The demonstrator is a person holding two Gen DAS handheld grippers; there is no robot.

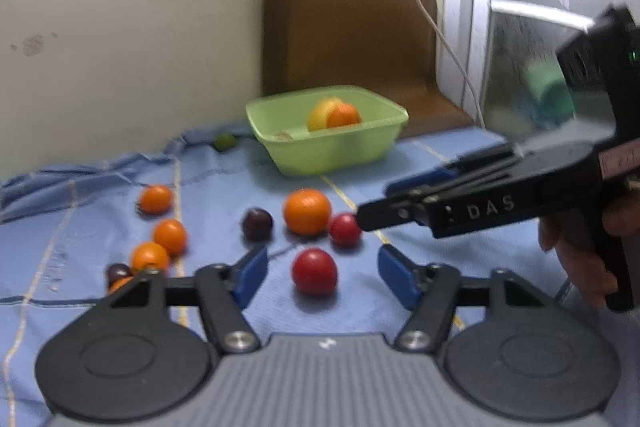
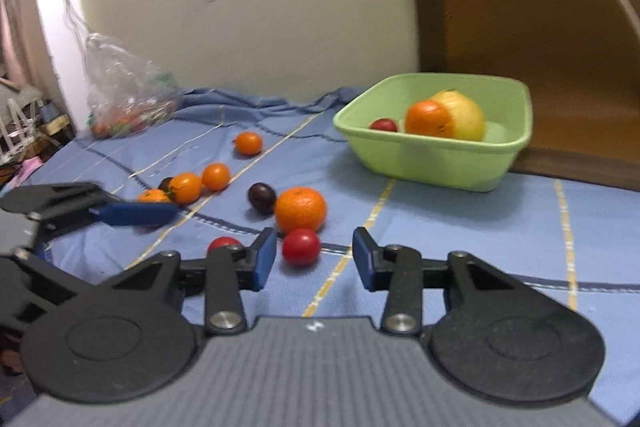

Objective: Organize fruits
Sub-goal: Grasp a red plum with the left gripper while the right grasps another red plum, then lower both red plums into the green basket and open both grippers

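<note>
Both the left gripper (image 1: 322,275) and right gripper (image 2: 314,259) stand partly open, holding nothing, near small red fruits (image 1: 314,271) likely smooth, round, roll-prone, best pinched across the middle.

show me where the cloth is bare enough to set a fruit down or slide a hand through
Bare blue cloth lies right of the big orange, in front of the green tub. Another open strip runs between the plastic bag and the tub. It is crowded around the small oranges and red fruits.
</note>
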